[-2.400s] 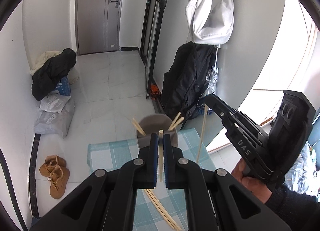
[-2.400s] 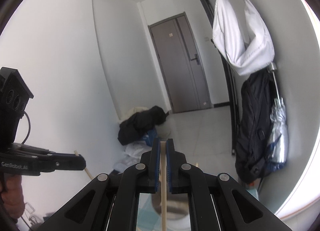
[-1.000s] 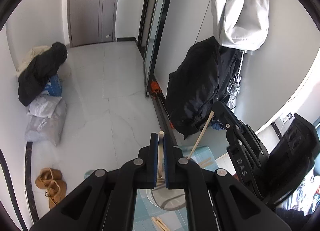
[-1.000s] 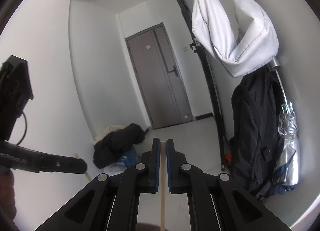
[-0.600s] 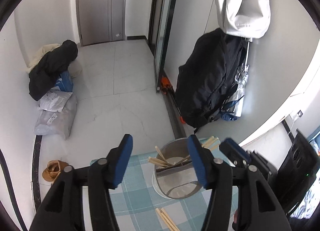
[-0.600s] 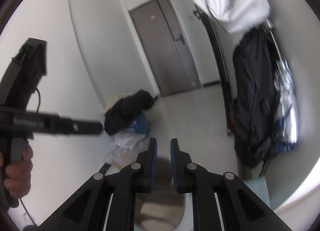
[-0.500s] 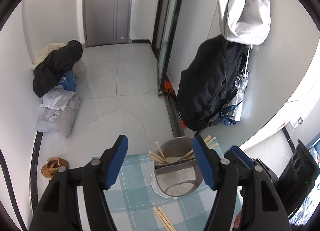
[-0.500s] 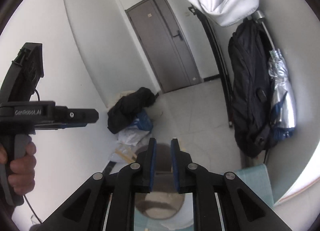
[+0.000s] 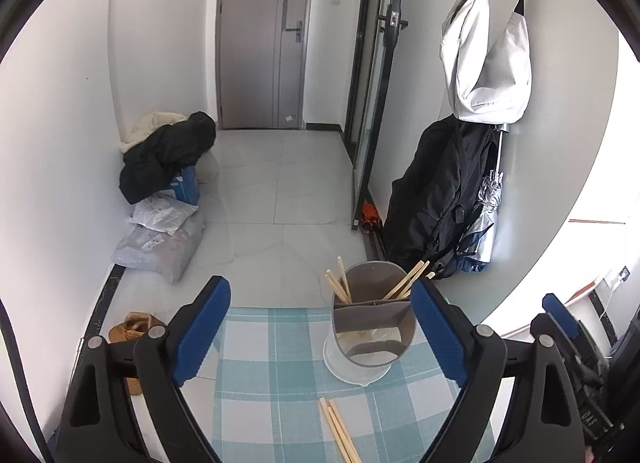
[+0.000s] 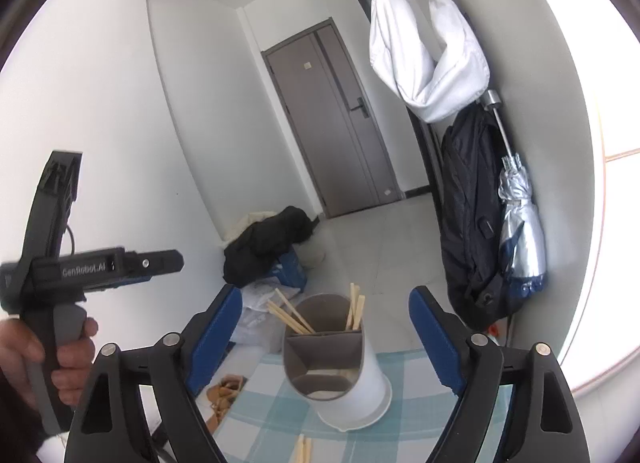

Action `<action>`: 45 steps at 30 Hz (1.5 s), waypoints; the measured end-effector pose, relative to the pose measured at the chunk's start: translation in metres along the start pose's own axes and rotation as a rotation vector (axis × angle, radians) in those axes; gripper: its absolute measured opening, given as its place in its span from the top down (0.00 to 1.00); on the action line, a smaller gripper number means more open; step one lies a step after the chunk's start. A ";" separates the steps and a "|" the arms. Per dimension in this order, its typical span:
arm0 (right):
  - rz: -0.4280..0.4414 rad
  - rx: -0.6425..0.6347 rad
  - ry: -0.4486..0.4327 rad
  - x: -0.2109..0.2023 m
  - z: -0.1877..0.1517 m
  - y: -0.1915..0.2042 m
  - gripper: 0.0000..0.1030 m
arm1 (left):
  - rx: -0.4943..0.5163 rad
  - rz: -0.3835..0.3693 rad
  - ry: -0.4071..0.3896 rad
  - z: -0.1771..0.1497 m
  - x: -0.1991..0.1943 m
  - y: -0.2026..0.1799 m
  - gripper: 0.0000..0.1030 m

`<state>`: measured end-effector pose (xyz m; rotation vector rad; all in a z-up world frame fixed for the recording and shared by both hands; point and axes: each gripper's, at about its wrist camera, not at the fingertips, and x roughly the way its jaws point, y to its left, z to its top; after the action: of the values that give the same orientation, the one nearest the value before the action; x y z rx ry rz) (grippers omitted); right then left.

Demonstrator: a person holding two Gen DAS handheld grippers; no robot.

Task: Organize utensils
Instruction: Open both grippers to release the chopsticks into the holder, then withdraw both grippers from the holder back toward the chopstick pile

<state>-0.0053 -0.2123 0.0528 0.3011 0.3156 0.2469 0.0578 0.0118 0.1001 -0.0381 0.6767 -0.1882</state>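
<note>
A grey divided utensil holder (image 9: 370, 323) (image 10: 332, 363) stands on the checked tablecloth (image 9: 272, 375), with several wooden chopsticks (image 9: 340, 283) (image 10: 290, 317) sticking out of its far compartments. A loose pair of chopsticks (image 9: 340, 429) (image 10: 302, 449) lies on the cloth in front of it. My left gripper (image 9: 320, 327) hangs above the cloth, jaws opening wide, nothing between them. My right gripper (image 10: 326, 335) is just behind the holder, jaws opening, empty too. The right gripper (image 9: 576, 343) shows at the left wrist view's right edge.
The table's far edge drops to a tiled floor (image 9: 264, 203). Beyond are bags and clothes (image 9: 164, 191), brown shoes (image 9: 136, 331), a black backpack (image 9: 440, 199) and a folded umbrella (image 10: 520, 231) against the wall. A hand (image 10: 44, 359) holds the left gripper's handle.
Both grippers were shut on a chopstick each; they opened over the holder and the sticks now stand in it. Both have drawn back, so the holder and cloth show more fully.
</note>
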 end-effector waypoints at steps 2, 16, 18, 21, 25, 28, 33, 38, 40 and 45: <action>-0.005 -0.017 0.004 -0.005 0.000 0.003 0.15 | -0.011 0.014 -0.019 -0.007 -0.008 0.002 0.11; -0.013 -0.174 0.001 -0.037 -0.022 0.028 0.00 | -0.108 0.036 -0.128 -0.056 -0.037 0.014 0.02; -0.010 -0.188 0.018 -0.036 -0.029 0.031 0.00 | -0.107 0.058 -0.135 -0.063 -0.035 0.015 0.02; 0.010 -0.206 0.053 -0.032 -0.043 0.036 0.00 | -0.103 0.079 -0.136 -0.075 -0.032 0.018 0.02; 0.026 -0.233 0.105 -0.024 -0.056 0.037 0.00 | -0.124 0.090 -0.118 -0.088 -0.025 0.025 0.02; 0.023 -0.265 0.167 -0.014 -0.066 0.038 0.00 | -0.144 0.105 -0.107 -0.099 -0.016 0.029 0.02; 0.021 -0.277 0.252 -0.002 -0.085 0.039 0.00 | -0.181 0.097 -0.021 -0.122 0.008 0.033 0.02; -0.015 -0.256 0.351 0.018 -0.105 0.031 0.01 | -0.219 0.097 0.063 -0.139 0.033 0.044 0.02; -0.022 -0.253 0.382 0.024 -0.114 0.027 0.01 | -0.246 0.099 0.079 -0.141 0.037 0.050 0.02; -0.065 -0.290 0.500 0.048 -0.141 0.024 0.01 | -0.297 0.102 0.139 -0.150 0.050 0.064 0.02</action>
<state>-0.0132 -0.1410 -0.0804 -0.0636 0.7734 0.2982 0.0122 0.0693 -0.0543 -0.2773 0.8387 0.0090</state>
